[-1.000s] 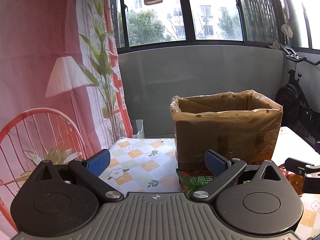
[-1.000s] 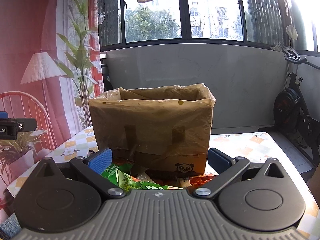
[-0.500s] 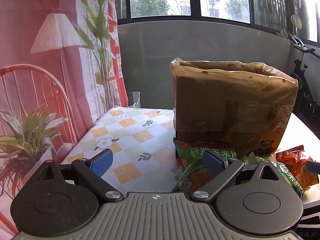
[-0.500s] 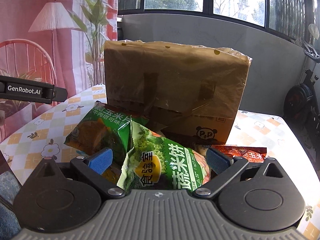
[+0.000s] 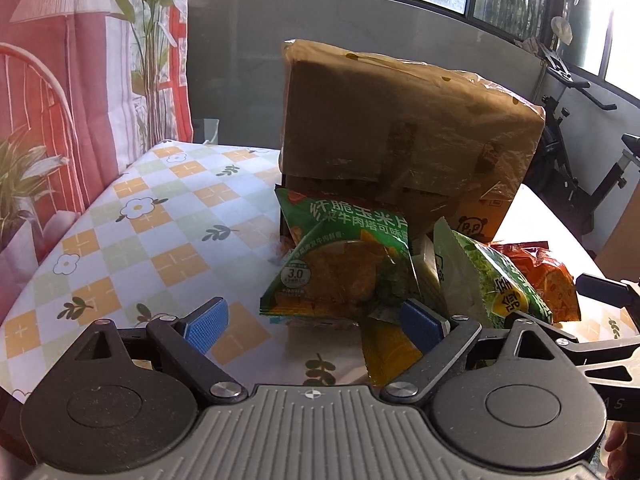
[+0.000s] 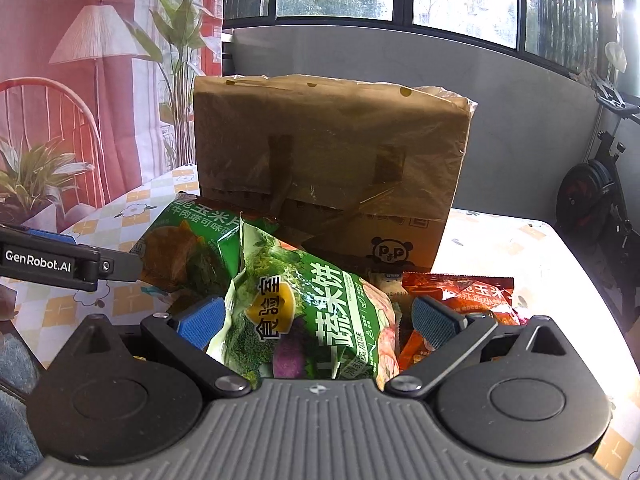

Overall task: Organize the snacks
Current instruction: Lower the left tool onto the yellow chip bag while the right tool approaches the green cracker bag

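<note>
Two tongs over the snack pile. Left gripper (image 5: 316, 322): jaws wide but closing, pads touching nothing; green corn-chip bag (image 5: 340, 264) sits just ahead between the fingers, a yellow packet (image 5: 386, 350) under the right pad. Right gripper (image 6: 318, 318): jaws spread wide, green veggie-cracker bag (image 6: 316, 312) lying between the pads, cannot tell if either pad touches it, not squeezed. Orange-red snack bag (image 6: 464, 292) just beyond its right finger. Behind the pile, touching it, stands the cardboard box (image 6: 332, 160) lined with a brownish plastic bag, upright on the checkered flower tablecloth (image 5: 132, 232). Far back: grey wall, windows, exercise bike (image 6: 596, 196) at right.
</note>
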`<control>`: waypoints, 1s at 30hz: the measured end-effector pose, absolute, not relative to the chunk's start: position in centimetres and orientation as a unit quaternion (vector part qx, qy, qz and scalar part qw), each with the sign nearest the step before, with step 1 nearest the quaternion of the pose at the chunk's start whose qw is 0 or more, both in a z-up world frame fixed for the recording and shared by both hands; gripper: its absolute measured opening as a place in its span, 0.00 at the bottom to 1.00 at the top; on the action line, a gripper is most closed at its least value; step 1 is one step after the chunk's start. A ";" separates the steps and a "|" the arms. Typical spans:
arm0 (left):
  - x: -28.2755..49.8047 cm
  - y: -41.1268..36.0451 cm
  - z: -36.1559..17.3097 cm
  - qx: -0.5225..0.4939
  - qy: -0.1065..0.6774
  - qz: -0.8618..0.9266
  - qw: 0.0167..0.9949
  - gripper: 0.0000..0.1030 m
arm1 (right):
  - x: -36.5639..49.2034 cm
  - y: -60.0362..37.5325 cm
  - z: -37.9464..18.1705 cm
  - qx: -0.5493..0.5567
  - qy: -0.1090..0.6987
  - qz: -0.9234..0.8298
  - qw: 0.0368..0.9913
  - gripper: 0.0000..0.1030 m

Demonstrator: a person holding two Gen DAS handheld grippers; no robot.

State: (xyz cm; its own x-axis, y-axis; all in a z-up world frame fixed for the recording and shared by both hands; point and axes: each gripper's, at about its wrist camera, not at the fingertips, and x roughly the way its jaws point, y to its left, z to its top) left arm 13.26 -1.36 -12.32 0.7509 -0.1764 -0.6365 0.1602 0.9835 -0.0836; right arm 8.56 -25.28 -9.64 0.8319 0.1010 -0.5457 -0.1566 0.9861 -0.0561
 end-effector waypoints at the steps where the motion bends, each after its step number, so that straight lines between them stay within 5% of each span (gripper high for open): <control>1: 13.1 -1.6 -12.6 -0.016 0.344 -0.100 0.934 0.91 | 8.5 -25.3 -9.7 -0.049 0.284 0.067 0.955 0.98; 30: 12.9 -6.1 -17.3 -0.041 0.423 -0.188 0.886 0.81 | 6.6 -28.7 -10.0 0.008 0.280 0.029 0.960 0.97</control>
